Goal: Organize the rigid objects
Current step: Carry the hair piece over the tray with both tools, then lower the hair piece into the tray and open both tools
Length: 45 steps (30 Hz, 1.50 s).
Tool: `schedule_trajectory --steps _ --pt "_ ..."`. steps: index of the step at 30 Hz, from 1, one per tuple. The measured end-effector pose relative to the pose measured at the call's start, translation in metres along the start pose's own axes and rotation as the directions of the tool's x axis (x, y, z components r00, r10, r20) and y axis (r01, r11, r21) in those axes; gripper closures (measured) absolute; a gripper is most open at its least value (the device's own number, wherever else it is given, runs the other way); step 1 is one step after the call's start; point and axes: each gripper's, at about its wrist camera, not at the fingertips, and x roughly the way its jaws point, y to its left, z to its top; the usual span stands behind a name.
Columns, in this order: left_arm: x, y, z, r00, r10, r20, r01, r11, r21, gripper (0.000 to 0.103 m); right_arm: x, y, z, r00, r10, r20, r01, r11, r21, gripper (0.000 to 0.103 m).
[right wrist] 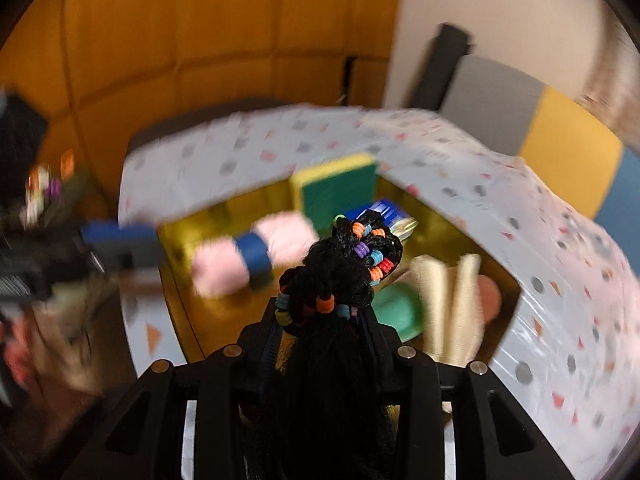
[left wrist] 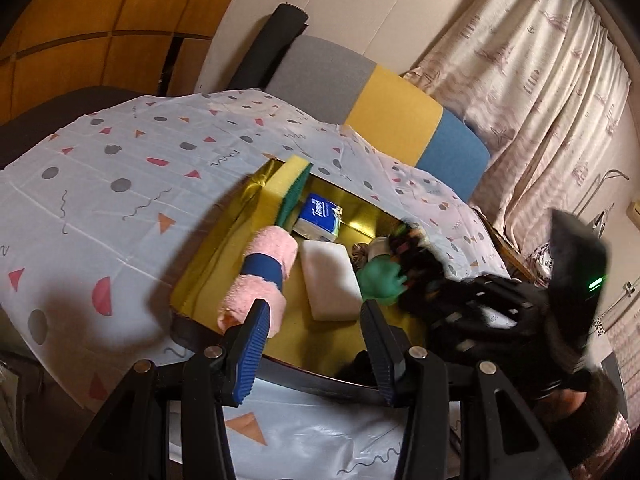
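A gold tray (left wrist: 224, 264) lies on the patterned cloth. In it are a yellow-green sponge (left wrist: 288, 188), a blue tissue pack (left wrist: 320, 216), a white foam block (left wrist: 332, 280), a green object (left wrist: 380, 280) and a pink rolled towel with a blue band (left wrist: 264, 276). My left gripper (left wrist: 316, 344) is open just above the tray's near edge, its left finger by the towel's end. My right gripper (right wrist: 324, 320) is shut on a black braided hair bundle with coloured beads (right wrist: 360, 252), held over the tray; it also shows in the left wrist view (left wrist: 420, 256).
A patterned white cloth (left wrist: 120, 184) covers the table. A grey, yellow and blue sofa back (left wrist: 392, 112) stands behind, with a curtain (left wrist: 540, 80) to the right and wooden wall panels (left wrist: 100, 20) to the left. Beige items and a brown disc (right wrist: 490, 294) lie in the tray's right part.
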Motion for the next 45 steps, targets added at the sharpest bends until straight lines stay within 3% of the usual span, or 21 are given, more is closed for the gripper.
schedule_trajectory --steps 1,4,9,14,18,21,25,27,32,40,45 --pt "-0.002 0.002 0.000 1.000 0.003 0.002 -0.003 1.000 -0.003 0.056 0.010 0.004 -0.003 0.999 -0.013 -0.040 0.011 0.999 -0.037 0.064" --pt "-0.005 0.006 0.000 1.000 0.008 0.005 -0.008 1.000 -0.012 0.055 0.017 0.003 -0.011 0.995 -0.055 -0.083 0.053 0.998 -0.034 0.047" --pt "-0.004 0.008 -0.001 1.000 0.006 0.003 -0.006 1.000 -0.016 0.055 -0.026 -0.014 -0.023 0.995 -0.099 0.026 0.094 0.985 0.142 0.027" --pt "0.000 -0.004 -0.002 1.000 0.010 -0.005 -0.010 1.000 0.007 0.055 -0.051 -0.026 -0.033 0.985 -0.170 0.033 0.153 0.944 0.294 0.025" --pt "0.005 -0.014 -0.003 0.998 0.038 -0.045 -0.038 0.999 0.014 0.055 -0.054 -0.016 -0.036 0.979 -0.205 0.013 0.193 0.939 0.285 0.025" --pt "0.006 -0.023 -0.003 0.991 0.107 -0.083 -0.105 0.994 0.034 0.055 -0.053 -0.013 -0.038 0.979 -0.201 -0.013 0.194 0.921 0.339 0.024" --pt "-0.001 -0.035 -0.001 0.987 0.149 -0.055 -0.143 0.985 0.091 0.055 -0.051 -0.012 -0.040 0.988 -0.147 -0.034 0.147 0.885 0.441 0.017" --pt "-0.002 -0.038 0.001 0.983 0.177 -0.046 -0.172 0.980 0.105 0.055 -0.054 -0.008 -0.041 0.985 -0.165 -0.044 0.168 0.882 0.440 0.008" --pt "-0.003 -0.047 0.004 0.965 0.259 -0.033 -0.251 0.957 0.144 0.055 -0.061 -0.007 -0.042 0.978 -0.200 -0.057 0.203 0.862 0.464 0.000" --pt "-0.010 -0.059 0.007 0.949 0.317 0.007 -0.313 0.933 0.179 0.055 -0.066 -0.008 -0.043 0.967 -0.236 -0.094 0.250 0.818 0.519 0.000" --pt "-0.013 -0.064 0.012 0.929 0.371 0.017 -0.367 0.910 0.192 0.055 -0.073 -0.009 -0.039 0.939 -0.322 -0.120 0.333 0.766 0.550 0.000"
